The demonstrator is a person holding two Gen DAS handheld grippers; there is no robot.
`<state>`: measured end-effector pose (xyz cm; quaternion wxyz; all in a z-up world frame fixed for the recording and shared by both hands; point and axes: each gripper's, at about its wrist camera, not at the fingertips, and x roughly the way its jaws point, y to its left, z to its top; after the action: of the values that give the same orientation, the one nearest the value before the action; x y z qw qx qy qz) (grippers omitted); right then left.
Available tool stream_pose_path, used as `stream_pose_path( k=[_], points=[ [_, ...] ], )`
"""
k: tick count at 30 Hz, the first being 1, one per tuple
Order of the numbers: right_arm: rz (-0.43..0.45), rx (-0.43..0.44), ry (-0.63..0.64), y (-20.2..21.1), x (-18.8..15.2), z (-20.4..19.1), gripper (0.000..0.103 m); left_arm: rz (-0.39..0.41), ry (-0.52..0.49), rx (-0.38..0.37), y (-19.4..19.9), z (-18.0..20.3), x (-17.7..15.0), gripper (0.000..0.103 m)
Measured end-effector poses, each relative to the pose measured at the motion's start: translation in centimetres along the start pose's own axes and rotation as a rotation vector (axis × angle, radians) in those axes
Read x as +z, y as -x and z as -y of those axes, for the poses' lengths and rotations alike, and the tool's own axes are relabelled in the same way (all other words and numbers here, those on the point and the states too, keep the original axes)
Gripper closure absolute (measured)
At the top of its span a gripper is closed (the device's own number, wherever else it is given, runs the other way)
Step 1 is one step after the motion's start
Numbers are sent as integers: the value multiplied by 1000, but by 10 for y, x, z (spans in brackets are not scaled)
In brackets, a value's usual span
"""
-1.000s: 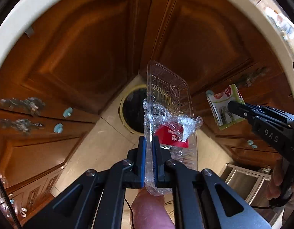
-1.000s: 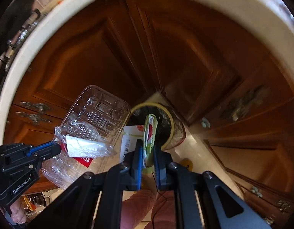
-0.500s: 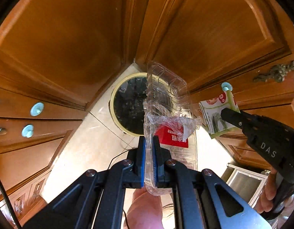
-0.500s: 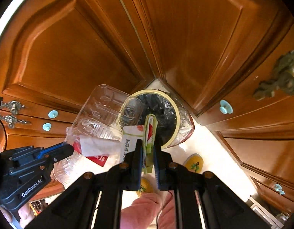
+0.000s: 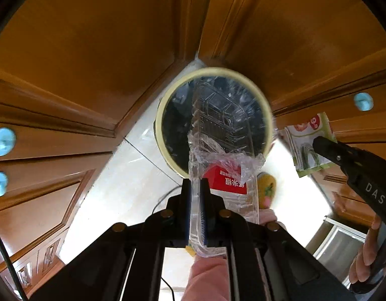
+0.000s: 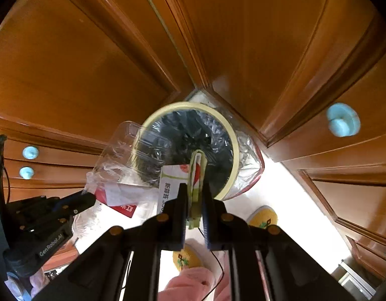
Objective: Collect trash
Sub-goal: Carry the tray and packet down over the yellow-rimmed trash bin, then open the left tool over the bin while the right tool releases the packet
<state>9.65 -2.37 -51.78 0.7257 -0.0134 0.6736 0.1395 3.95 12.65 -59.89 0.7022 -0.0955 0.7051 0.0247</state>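
Observation:
A clear plastic food tray (image 5: 225,135) with crumpled film and a red label hangs in my left gripper (image 5: 196,190), which is shut on its edge. The tray's far end hangs over the mouth of a round trash bin (image 5: 165,115) with a pale yellow rim and a black liner. My right gripper (image 6: 195,195) is shut on a folded green-and-white packet (image 6: 196,165), held above the same bin (image 6: 233,135). In the left wrist view the right gripper (image 5: 320,143) and its packet (image 5: 305,140) are at the right. In the right wrist view the left gripper (image 6: 88,198) and tray (image 6: 122,150) are at the left.
The bin stands on pale floor tiles (image 5: 122,180) in a corner between brown wooden cabinet doors (image 5: 92,50) with light blue knobs (image 6: 342,120). A person's pink trouser legs (image 6: 190,283) and yellow slippers (image 6: 263,218) are below. A cable (image 5: 165,195) trails across the floor.
Both grippers have come straight down toward the bin with their items; the bin now looks much larger and the white counter edge has left view. Both grips are unchanged.

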Motion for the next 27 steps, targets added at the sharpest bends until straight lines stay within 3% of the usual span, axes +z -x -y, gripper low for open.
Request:
stream_pose_path(
  k=[9, 16, 18, 20, 21, 23, 27],
  points=[
    [-71, 12, 4, -80, -1, 10, 93, -56, -1, 21, -66, 3, 14, 98],
    [-97, 4, 61, -115, 7, 0, 90, -88, -3, 28, -103, -3, 28, 96],
    [-110, 4, 78, -123, 10, -2, 89, -87, -13, 41, -108, -4, 33, 91],
    [-124, 11, 82, -129, 13, -4, 84, -79, -14, 49, -110, -3, 35, 71],
    [-127, 17, 80, -131, 15, -4, 83, -71, -15, 58, -109, -4, 37, 66],
    [-121, 18, 73, -131, 17, -5, 73, -53, -11, 69, -107, -5, 39, 47],
    [-107, 31, 66, -128, 17, -2, 68, -28, 1, 78, -100, -9, 39, 43]
  ],
)
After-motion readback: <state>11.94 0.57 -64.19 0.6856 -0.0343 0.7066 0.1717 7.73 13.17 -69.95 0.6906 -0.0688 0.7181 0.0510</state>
